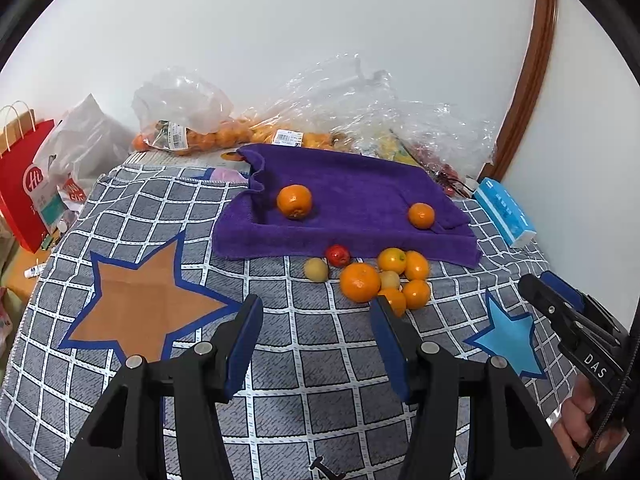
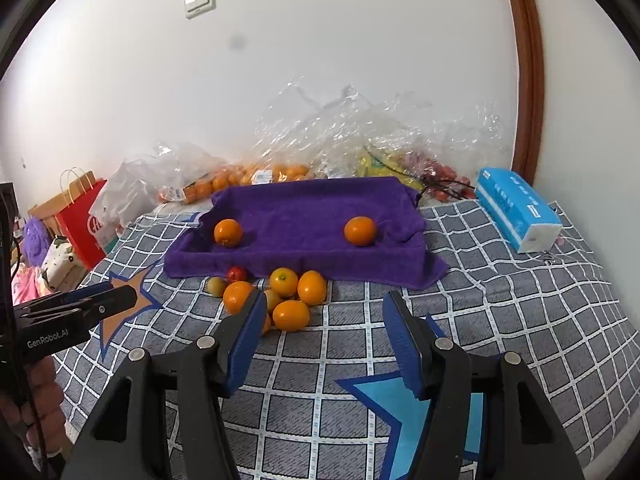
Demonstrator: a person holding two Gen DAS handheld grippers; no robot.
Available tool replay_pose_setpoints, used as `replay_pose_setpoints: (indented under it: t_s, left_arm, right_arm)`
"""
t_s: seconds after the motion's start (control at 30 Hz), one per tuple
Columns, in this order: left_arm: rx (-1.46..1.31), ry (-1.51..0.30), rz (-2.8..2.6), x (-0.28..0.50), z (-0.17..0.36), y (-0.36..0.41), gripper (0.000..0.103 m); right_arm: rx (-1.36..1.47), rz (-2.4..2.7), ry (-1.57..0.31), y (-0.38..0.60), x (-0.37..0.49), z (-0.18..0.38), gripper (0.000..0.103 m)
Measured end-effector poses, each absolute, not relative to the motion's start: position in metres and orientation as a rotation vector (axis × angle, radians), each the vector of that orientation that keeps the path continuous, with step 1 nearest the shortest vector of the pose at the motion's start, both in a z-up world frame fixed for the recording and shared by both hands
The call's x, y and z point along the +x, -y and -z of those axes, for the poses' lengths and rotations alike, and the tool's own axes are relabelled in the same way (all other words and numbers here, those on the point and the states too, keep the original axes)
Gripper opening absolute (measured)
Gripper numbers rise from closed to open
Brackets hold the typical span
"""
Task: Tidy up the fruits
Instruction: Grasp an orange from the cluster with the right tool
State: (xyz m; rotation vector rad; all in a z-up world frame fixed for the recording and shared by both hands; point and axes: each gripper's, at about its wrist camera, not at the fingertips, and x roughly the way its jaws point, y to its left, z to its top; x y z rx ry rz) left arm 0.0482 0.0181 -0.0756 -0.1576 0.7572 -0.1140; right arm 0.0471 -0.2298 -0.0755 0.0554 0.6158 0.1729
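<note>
A purple towel [image 1: 360, 184] [image 2: 304, 208] lies on the checked cloth with two oranges on it, one at the left [image 1: 294, 201] [image 2: 228, 233] and one at the right [image 1: 421, 215] [image 2: 360, 231]. Just in front of the towel sits a pile of several oranges [image 1: 360, 282] [image 2: 290, 314], with a small red fruit [image 1: 337, 255] [image 2: 237, 274] and a pale yellow one [image 1: 316, 269] [image 2: 217, 286]. My left gripper [image 1: 316, 312] is open and empty, its right finger just short of the pile. My right gripper [image 2: 326, 304] is open and empty, its left finger in front of the pile's near edge.
Clear plastic bags of oranges [image 1: 192, 136] and crumpled wrap [image 2: 360, 140] line the wall behind the towel. A blue tissue pack [image 1: 506, 212] [image 2: 516, 208] lies at the right. A red paper bag [image 1: 24, 196] stands off the left edge. A hand [image 1: 580, 420] holds the right gripper's handle.
</note>
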Motion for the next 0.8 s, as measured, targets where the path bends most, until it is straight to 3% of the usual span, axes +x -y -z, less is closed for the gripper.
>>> replay_pose_setpoints:
  t_s: [0.47, 0.8]
  left_arm:
    - [-0.163, -0.804, 0.098, 0.069, 0.099, -0.032, 0.054]
    - [-0.198, -0.848, 0.077, 0.092, 0.12, -0.049, 0.053]
  right_arm:
    - [0.073, -0.155, -0.67, 0.234, 0.07, 0.09, 0.062]
    - [0.04, -0.213, -0.744, 0.21, 0.093, 0.119, 0.047]
